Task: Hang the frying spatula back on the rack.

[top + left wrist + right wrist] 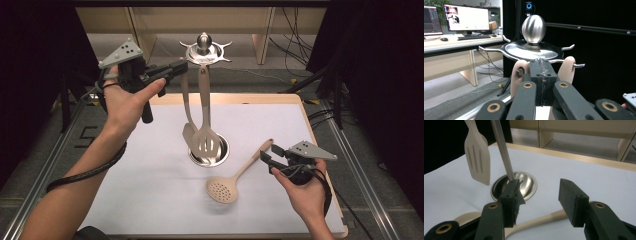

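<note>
Seemingly, the skimmer [223,189] lying beside the rack's base [223,156] is being straddled by the wide-open right gripper [537,202], a closing being called for, while the left gripper [541,75], pressed shut on nothing, is held by the rack's top.

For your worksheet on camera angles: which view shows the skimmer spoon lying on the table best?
The high view: the whole skimmer spoon shows there, holed bowl and handle, lying beside the right tool. The right gripper view catches just a stretch of its handle under the open jaws.
</note>
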Action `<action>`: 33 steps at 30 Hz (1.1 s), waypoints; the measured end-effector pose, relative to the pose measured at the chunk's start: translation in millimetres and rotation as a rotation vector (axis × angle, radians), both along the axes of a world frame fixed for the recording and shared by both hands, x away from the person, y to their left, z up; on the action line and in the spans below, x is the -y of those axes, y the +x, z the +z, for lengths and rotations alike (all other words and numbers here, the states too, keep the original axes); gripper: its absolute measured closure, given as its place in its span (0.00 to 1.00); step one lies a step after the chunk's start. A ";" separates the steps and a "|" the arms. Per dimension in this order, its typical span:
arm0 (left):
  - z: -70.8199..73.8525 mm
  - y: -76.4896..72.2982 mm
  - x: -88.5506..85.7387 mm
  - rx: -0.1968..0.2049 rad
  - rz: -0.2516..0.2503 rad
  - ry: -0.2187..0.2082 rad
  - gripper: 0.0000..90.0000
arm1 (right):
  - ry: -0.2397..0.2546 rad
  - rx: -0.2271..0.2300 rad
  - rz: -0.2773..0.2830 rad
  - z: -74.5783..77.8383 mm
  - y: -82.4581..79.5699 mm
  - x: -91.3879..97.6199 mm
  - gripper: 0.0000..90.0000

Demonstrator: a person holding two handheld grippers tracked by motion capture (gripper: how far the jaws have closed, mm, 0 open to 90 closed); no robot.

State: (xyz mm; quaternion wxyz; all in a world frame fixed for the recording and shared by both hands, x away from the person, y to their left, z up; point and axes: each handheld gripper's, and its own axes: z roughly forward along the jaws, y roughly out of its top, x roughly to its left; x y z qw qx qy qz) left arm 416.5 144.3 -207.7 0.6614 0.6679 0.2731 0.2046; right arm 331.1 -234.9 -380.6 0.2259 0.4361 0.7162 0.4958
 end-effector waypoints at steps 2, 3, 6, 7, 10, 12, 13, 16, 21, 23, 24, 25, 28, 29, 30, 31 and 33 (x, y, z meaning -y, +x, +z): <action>-0.3 -0.7 -0.6 0.008 0.006 0.002 0.99 | 0.005 0.010 0.001 -0.2 0.3 0.0 0.58; -0.5 -0.5 -1.2 0.009 0.006 0.000 0.99 | 0.001 0.008 -0.002 -0.1 0.3 0.1 0.58; -0.6 0.6 -3.1 0.007 0.014 -0.005 1.00 | 0.002 0.010 0.005 -0.2 0.3 0.4 0.58; -0.4 1.1 -3.7 0.008 0.019 -0.005 0.99 | -0.007 0.012 0.006 -0.5 0.5 0.9 0.58; 0.2 3.1 -5.2 0.010 0.034 -0.001 1.00 | -0.003 0.004 0.003 0.0 0.1 0.6 0.58; 0.8 5.0 -6.1 0.010 0.048 -0.001 1.00 | -0.003 0.002 0.003 0.1 0.1 0.7 0.58; 1.0 6.2 -6.4 0.012 0.055 0.000 1.00 | -0.004 0.003 0.002 0.1 0.1 0.8 0.58; 1.2 10.6 -6.8 0.014 0.075 0.001 1.00 | -0.004 0.003 0.003 0.1 0.2 0.9 0.58; 1.7 17.9 -7.7 0.007 0.091 -0.002 1.00 | -0.024 0.026 -0.001 0.7 1.0 2.8 0.58; 1.7 21.5 -7.8 0.004 0.096 -0.003 1.00 | -0.026 0.024 0.000 0.7 0.8 3.1 0.58; 1.9 22.6 -7.7 0.004 0.098 -0.002 1.00 | -0.029 0.030 0.003 0.4 1.1 3.5 0.58; 2.2 24.0 -7.5 0.003 0.101 0.001 1.00 | -0.022 0.025 0.001 0.5 0.8 3.1 0.58; 3.3 29.0 -6.7 -0.001 0.105 0.008 1.00 | -0.012 0.002 -0.006 1.1 0.0 2.2 0.58; 3.5 30.1 -6.8 -0.001 0.105 0.012 1.00 | -0.017 0.015 -0.004 0.9 0.8 2.6 0.58; 3.7 31.5 -6.6 -0.001 0.105 0.012 1.00 | -0.017 0.014 -0.004 1.0 0.7 2.6 0.58; 3.9 32.9 -6.5 -0.003 0.105 0.015 1.00 | -0.018 0.015 -0.003 0.9 0.7 2.6 0.58; 4.4 34.7 -6.1 -0.005 0.105 0.015 1.00 | 0.002 -0.018 -0.011 1.1 -1.3 1.1 0.58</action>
